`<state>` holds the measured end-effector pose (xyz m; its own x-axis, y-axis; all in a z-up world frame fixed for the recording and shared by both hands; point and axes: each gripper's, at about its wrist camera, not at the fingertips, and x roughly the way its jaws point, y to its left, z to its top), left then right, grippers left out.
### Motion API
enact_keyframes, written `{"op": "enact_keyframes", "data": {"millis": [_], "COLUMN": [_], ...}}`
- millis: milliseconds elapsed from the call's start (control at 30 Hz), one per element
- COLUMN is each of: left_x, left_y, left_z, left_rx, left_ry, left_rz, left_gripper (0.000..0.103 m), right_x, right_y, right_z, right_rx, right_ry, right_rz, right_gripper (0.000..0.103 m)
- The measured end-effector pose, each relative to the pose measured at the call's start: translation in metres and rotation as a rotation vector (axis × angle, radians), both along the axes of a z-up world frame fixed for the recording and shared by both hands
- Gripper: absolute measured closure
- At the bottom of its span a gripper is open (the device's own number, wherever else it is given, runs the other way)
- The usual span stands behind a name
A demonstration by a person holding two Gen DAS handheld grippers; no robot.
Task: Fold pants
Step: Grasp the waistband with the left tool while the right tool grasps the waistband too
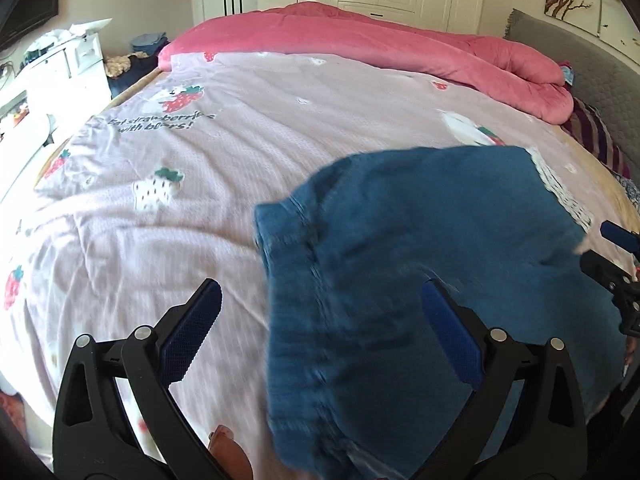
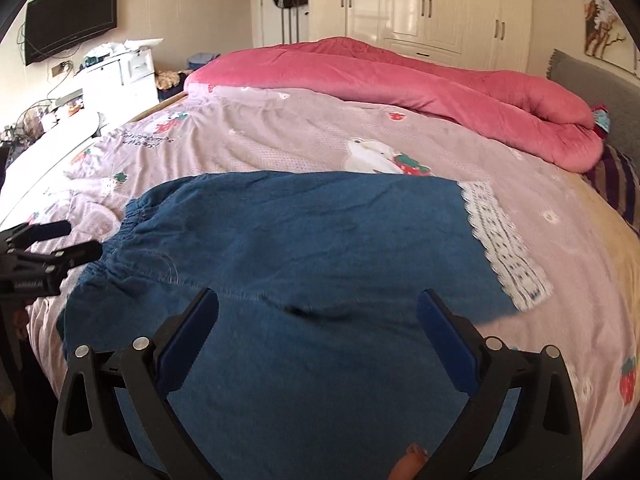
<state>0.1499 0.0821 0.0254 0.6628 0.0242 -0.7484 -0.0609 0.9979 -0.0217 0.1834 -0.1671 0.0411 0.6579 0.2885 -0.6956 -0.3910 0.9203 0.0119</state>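
Blue denim pants point(image 2: 304, 236) lie flat on the pink strawberry bedsheet point(image 2: 280, 140), elastic waistband point(image 2: 132, 232) to the left and white lace hem point(image 2: 504, 248) to the right. My right gripper point(image 2: 318, 308) hovers open over the near part of the pants, nothing between its fingers. In the left wrist view the pants point(image 1: 420, 248) look blurred, with the waistband point(image 1: 288, 240) running between the spread fingers of my open left gripper point(image 1: 320, 312). The left gripper point(image 2: 78, 238) also shows beside the waistband, and the right gripper point(image 1: 600, 248) at the hem end.
A rolled pink duvet point(image 2: 400, 76) lies along the far side of the bed. A grey headboard point(image 2: 600, 88) and striped pillow point(image 2: 620, 188) are on the right. A white dresser point(image 2: 120, 80) and wall TV point(image 2: 68, 20) stand left. Bare sheet point(image 1: 140, 220) spreads left of the pants.
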Motion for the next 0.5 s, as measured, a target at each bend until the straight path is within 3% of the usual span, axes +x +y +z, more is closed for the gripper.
{"op": "enact_keyframes", "data": {"millis": [167, 233, 300, 433, 500], "left_x": [0.047, 0.059, 0.072, 0.092, 0.099], "left_y": [0.013, 0.019, 0.026, 0.028, 0.024], "left_z": [-0.01, -0.013, -0.017, -0.025, -0.029], "left_rx": [0.115, 0.122, 0.107, 0.092, 0.108], "left_ry": [0.031, 0.036, 0.047, 0.084, 0.095], "left_rz": [-0.01, -0.017, -0.02, -0.075, -0.103], "left_gripper": [0.009, 0.014, 0.028, 0.041, 0.056], "right_x": [0.044, 0.058, 0.068, 0.093, 0.104], "right_y": [0.018, 0.027, 0.033, 0.051, 0.059], "right_z": [-0.002, -0.002, -0.002, -0.005, -0.008], "right_rx": [-0.028, -0.049, -0.076, -0.116, -0.132], "right_ry": [0.056, 0.056, 0.052, 0.056, 0.063], "right_rz": [0.039, 0.059, 0.07, 0.13, 0.152], "right_gripper": [0.004, 0.004, 0.004, 0.004, 0.004]}}
